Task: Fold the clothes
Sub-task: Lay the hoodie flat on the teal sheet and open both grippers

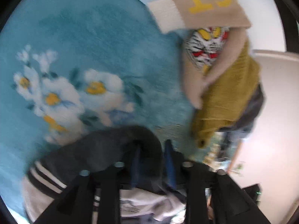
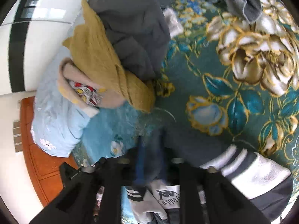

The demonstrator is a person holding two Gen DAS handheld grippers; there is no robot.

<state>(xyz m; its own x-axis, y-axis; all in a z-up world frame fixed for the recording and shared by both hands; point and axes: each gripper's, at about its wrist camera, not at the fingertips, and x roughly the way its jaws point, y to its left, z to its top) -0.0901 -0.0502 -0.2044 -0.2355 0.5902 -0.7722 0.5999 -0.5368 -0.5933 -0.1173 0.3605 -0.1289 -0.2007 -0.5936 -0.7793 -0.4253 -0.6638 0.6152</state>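
I hold a dark grey and white jacket with striped cuffs between both grippers. In the left wrist view my left gripper (image 1: pixel 152 149) is shut on the jacket's dark cloth (image 1: pixel 104 149), above a blue floral blanket (image 1: pixel 93 46). In the right wrist view my right gripper (image 2: pixel 151 140) is shut on the same jacket (image 2: pixel 257 171), whose white part bears a Kappa logo (image 2: pixel 168 196). A heap of clothes lies ahead: a mustard knit (image 1: pixel 229 93) (image 2: pixel 104 61), a beige sweater with yellow letters (image 1: pixel 205 5), and a grey garment (image 2: pixel 134 28).
A teal bedspread with large gold-edged flowers (image 2: pixel 243 65) covers the bed on the right. A light blue pillow (image 2: pixel 56 121) lies at the bed's left edge, above an orange wooden floor (image 2: pixel 37 158). A white wall (image 1: pixel 271 102) stands beyond the clothes heap.
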